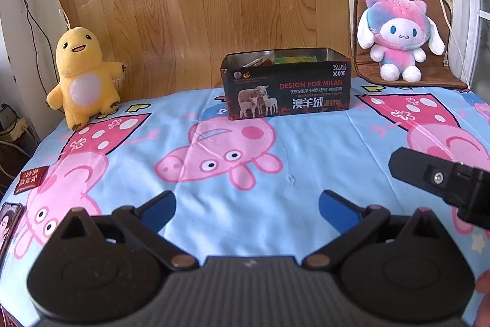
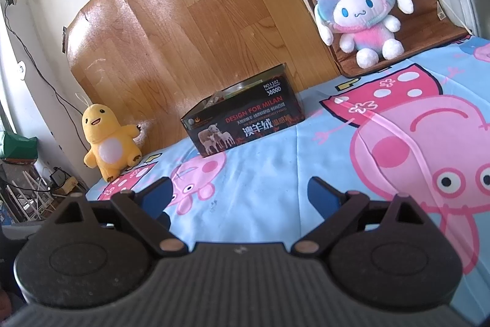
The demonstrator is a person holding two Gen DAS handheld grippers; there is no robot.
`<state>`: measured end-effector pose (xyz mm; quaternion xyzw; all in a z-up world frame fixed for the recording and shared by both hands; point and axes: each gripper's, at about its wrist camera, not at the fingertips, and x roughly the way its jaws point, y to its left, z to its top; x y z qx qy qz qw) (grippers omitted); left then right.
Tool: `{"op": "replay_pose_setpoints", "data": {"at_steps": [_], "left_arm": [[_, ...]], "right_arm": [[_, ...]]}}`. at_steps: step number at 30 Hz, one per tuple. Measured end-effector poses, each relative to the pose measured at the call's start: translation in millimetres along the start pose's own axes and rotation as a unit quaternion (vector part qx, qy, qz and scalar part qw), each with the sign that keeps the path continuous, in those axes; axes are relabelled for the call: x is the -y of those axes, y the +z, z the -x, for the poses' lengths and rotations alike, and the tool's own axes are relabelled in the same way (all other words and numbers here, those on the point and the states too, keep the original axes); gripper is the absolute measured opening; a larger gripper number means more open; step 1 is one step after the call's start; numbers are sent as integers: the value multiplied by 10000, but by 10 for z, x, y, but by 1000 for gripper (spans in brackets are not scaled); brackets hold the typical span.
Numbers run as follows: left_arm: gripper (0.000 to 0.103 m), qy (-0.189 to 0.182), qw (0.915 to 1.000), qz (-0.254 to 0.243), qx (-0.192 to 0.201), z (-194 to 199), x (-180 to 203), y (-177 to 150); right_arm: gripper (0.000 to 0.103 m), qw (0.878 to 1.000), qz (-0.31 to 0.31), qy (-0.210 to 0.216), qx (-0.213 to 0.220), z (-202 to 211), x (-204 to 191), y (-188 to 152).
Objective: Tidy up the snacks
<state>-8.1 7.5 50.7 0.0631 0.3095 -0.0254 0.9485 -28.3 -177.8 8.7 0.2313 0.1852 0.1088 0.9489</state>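
A dark open tin box with sheep pictures stands at the far middle of the table; snack packets show inside it. It also shows in the right wrist view. A dark red snack packet lies at the table's left edge, and another packet with a face print lies nearer. My left gripper is open and empty above the cloth, well short of the box. My right gripper is open and empty; one of its fingers shows at the right of the left wrist view.
A Peppa Pig cloth covers the table. A yellow plush stands at the far left and a pink-blue plush on a brown mat at the far right. A wood-pattern board leans behind. Cables hang on the walls.
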Motion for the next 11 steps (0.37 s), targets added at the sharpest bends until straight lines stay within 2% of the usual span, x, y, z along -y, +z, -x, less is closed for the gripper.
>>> {"op": "replay_pose_setpoints", "data": {"at_steps": [11], "left_arm": [[103, -201, 9997, 14, -99, -34, -4, -18]], "right_arm": [[96, 10000, 0, -10, -10, -6, 10, -14]]}}
